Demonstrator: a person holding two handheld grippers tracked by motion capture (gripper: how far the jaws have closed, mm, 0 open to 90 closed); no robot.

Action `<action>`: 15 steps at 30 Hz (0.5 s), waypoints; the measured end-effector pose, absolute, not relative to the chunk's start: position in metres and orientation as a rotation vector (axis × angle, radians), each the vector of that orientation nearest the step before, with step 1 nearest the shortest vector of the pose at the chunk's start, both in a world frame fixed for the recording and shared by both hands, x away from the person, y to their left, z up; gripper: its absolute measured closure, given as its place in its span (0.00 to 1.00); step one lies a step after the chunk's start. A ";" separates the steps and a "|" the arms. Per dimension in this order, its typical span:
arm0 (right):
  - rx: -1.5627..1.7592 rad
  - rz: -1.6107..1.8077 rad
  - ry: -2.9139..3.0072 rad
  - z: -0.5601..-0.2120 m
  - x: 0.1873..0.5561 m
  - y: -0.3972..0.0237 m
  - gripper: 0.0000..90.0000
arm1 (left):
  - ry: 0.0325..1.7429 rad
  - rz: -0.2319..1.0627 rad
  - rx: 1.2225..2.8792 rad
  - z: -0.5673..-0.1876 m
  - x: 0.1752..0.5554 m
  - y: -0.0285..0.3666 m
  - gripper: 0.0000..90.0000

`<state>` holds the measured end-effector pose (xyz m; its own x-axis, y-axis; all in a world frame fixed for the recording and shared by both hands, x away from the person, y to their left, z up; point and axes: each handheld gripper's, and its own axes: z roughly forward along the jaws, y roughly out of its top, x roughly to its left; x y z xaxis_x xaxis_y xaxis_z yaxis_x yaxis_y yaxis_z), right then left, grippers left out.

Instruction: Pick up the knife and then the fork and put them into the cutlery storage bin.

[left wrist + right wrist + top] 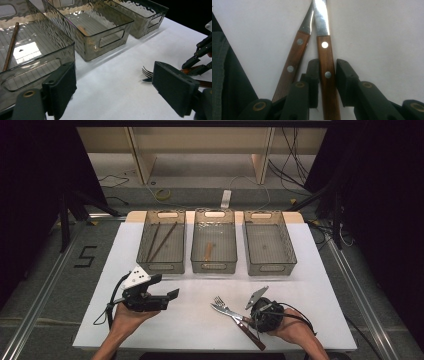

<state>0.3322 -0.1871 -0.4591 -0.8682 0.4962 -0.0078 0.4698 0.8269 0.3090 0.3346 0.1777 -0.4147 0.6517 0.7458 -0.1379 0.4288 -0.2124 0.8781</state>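
A: High view: three bins point(214, 268) line the far side of a white table point(200, 320). Brown sticks point(161, 241) lie in the left one, a wooden piece point(208, 251) in the middle, nothing visible in the right. Sorted by kind, it seems?

B: Likely. Near the front edge a fork point(220, 303) and a knife point(235, 316) lie crossed, with the right gripper point(246, 320) down over their handles. The left gripper point(167, 299) hangs off the table, jaws spread, holding nothing.

A: Left gripper view?

B: It gives what the overhead cannot: the fork's tines point(147, 72) flat on the table, the right gripper point(191, 67) behind them, and one stick point(10, 47) through the bin wall. Its own jaws stand wide apart, probably waiting.

A: And the right gripper view?

B: Only here is the grip legible. The jaws straddle the knife handle point(327, 75), left pad touching, right pad a sliver off: closing, not yet clamped. The fork handle point(291, 67) lies just outside the left jaw, so the knife alone looks set to be taken.
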 end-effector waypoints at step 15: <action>0.695 0.444 2.927 -0.458 0.331 -0.185 0.85 | 0.933 0.388 1.846 -0.414 0.334 0.178 0.21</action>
<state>0.3306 -0.1847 -0.4585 -0.8908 0.4535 -0.0304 0.4240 0.8532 0.3037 0.3344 0.1780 -0.4144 0.6520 0.7455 -0.1379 0.4282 -0.2120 0.8785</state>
